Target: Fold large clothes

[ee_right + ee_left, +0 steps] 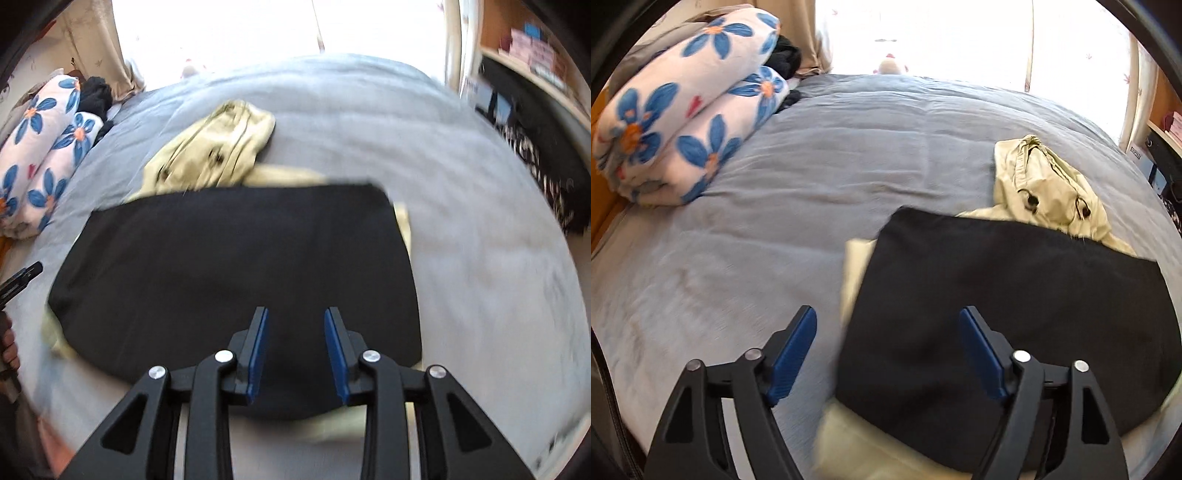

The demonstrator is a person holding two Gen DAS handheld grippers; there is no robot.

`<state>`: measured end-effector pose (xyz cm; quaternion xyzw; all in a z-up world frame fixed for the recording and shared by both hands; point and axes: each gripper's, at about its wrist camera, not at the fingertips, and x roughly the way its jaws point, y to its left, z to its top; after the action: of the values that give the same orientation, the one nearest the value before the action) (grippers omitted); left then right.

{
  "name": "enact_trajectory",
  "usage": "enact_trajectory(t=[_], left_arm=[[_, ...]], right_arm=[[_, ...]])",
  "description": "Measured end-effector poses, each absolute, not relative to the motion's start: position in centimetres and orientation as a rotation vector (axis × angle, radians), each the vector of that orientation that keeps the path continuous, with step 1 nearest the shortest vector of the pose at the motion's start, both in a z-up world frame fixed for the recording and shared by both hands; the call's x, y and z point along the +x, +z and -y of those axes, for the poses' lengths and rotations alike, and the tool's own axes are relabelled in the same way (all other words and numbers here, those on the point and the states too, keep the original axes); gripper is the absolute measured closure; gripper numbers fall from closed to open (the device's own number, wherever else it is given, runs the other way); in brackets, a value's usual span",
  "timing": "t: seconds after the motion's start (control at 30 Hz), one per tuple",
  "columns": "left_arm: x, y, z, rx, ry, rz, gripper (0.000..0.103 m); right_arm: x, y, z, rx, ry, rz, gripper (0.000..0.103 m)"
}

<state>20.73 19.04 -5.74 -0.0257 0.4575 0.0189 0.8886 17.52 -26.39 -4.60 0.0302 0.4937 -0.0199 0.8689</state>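
Left wrist view: my left hand-held gripper (888, 325) hangs released over the folded black garment (1015, 295) on the bed (812, 166); my right hand-held gripper (295, 325) is parted, empty.

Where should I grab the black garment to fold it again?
Likely at its two near corners, one gripper each. The black garment lies flat as a wide rectangle on the beige jacket, so only its edges offer a pinch. Come from the near side, low and along the bed. Both the left gripper and right gripper have open, empty jaws.
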Motion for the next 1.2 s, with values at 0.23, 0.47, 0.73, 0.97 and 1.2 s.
enact_trajectory(t=[0.23, 0.47, 0.73, 0.97, 1.2], left_arm=[[28.7, -11.1, -16.1, -0.028, 0.091, -0.985, 0.025], [33.2, -14.6, -18.1, -0.001, 0.181, -0.985, 0.024], [33.9, -15.4, -21.1, -0.139, 0.166, -1.037, 0.017], [33.9, -11.1, -18.5, -0.031, 0.077, -1.044, 0.017], [38.2, -5.6, -13.5, 0.064, -0.046, -1.027, 0.017]], right_arm=[[27.4, -11.8, 26.9, 0.045, -0.024, -1.052, 0.072], [29.2, -12.9, 30.2, 0.010, -0.137, -0.976, 0.072], [28.8, -12.9, 33.1, 0.068, -0.149, -1.033, 0.072], [29.7, -11.1, 32.8, 0.219, -0.099, -1.117, 0.071], [33.3, -7.2, 30.4, 0.199, -0.039, -1.127, 0.071]])
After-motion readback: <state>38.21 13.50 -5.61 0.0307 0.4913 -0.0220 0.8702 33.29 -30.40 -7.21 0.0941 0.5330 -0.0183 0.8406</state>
